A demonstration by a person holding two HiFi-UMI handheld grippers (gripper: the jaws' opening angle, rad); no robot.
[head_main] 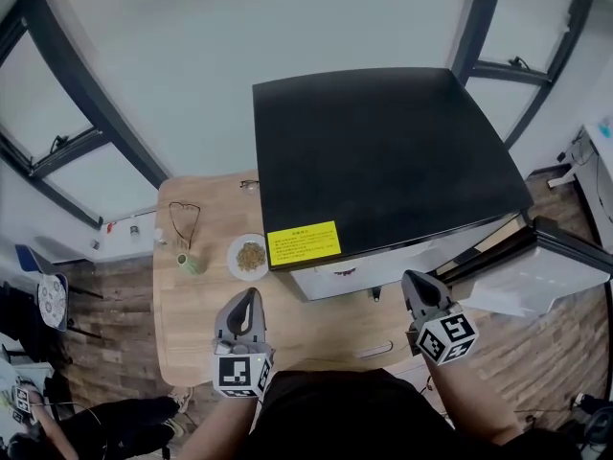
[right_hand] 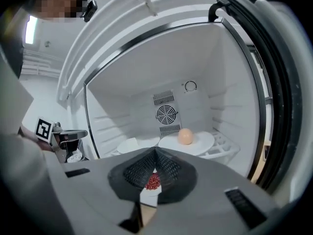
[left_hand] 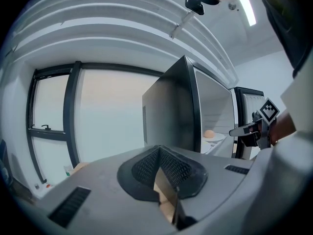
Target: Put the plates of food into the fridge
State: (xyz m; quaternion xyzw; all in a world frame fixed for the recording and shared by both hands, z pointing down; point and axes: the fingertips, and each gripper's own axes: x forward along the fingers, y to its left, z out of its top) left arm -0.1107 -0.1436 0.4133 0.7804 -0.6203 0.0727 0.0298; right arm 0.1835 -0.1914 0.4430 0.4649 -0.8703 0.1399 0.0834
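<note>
Plates (right_hand: 195,142) (right_hand: 129,145) number two on the fridge shelf (right_hand: 224,150), one plate (head_main: 248,255) on the table (head_main: 192,329); both hand-held grippers (head_main: 250,296) (head_main: 415,279) sit closed, empty.

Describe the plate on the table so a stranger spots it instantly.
Find the black-topped fridge on the wooden table. Just left of its yellow sticker sits a round white plate with brown food. Unlike the green object and eyeglasses beside it, it holds food.

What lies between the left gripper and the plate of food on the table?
Nothing: the head view shows only bare wooden table between the left gripper and the plate of food.
</note>
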